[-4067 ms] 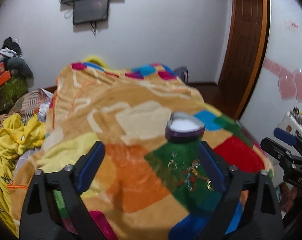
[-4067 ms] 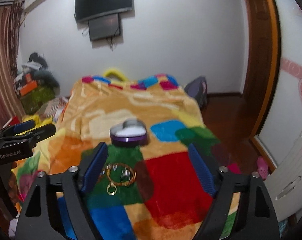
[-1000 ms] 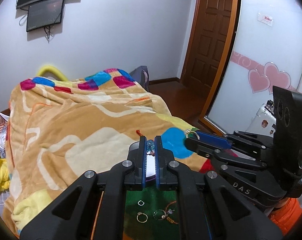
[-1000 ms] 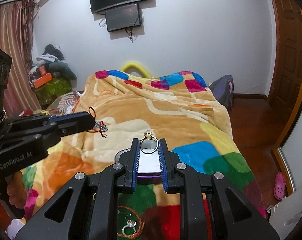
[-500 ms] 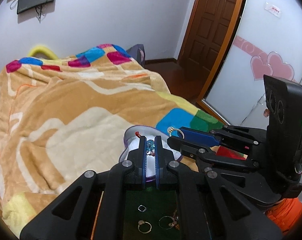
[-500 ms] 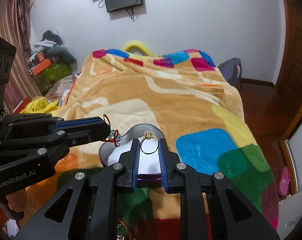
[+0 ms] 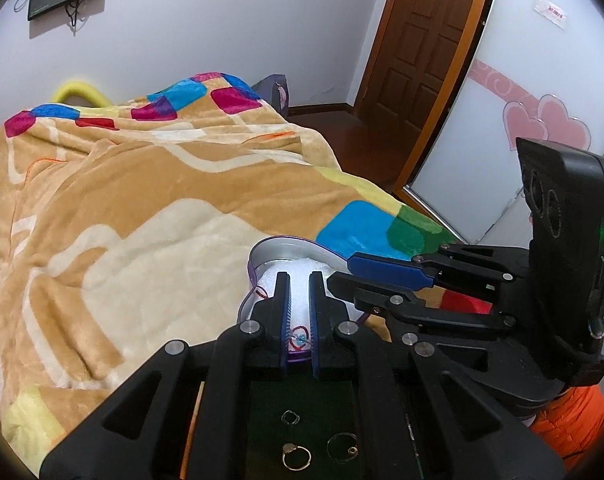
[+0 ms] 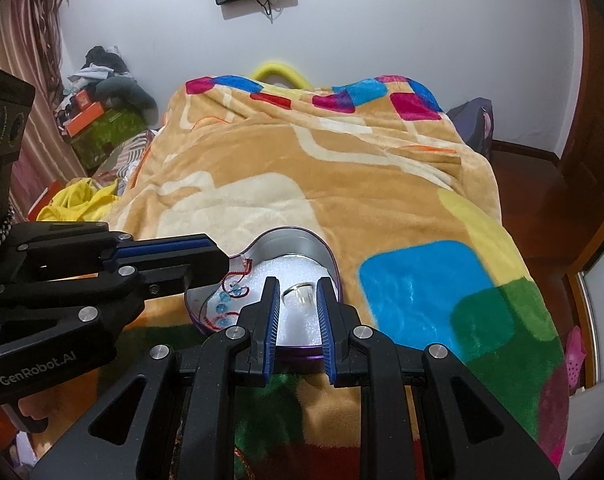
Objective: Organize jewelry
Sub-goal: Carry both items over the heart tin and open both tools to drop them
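1. Change since half a second ago: both tongs have dropped into the heart-shaped purple tin (image 8: 297,240); the gold ring (image 8: 297,291) and the red cord bracelet with blue beads (image 8: 225,300), then pinched aloft, now lie on its white foam.
2. Left tongs (image 7: 299,280): narrowly parted, gripping nothing.
3. Right tongs (image 8: 297,286): slightly spread around the ring.
4. Tin: on the patchwork blanket (image 8: 302,176) of the bed.
5. Loose rings (image 7: 295,454): on the green patch.

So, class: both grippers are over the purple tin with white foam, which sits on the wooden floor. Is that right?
Not quite. The purple tin sits on the blanket covering the bed, not on the floor, as the right wrist view shows. The left gripper and right gripper are both over its white foam.
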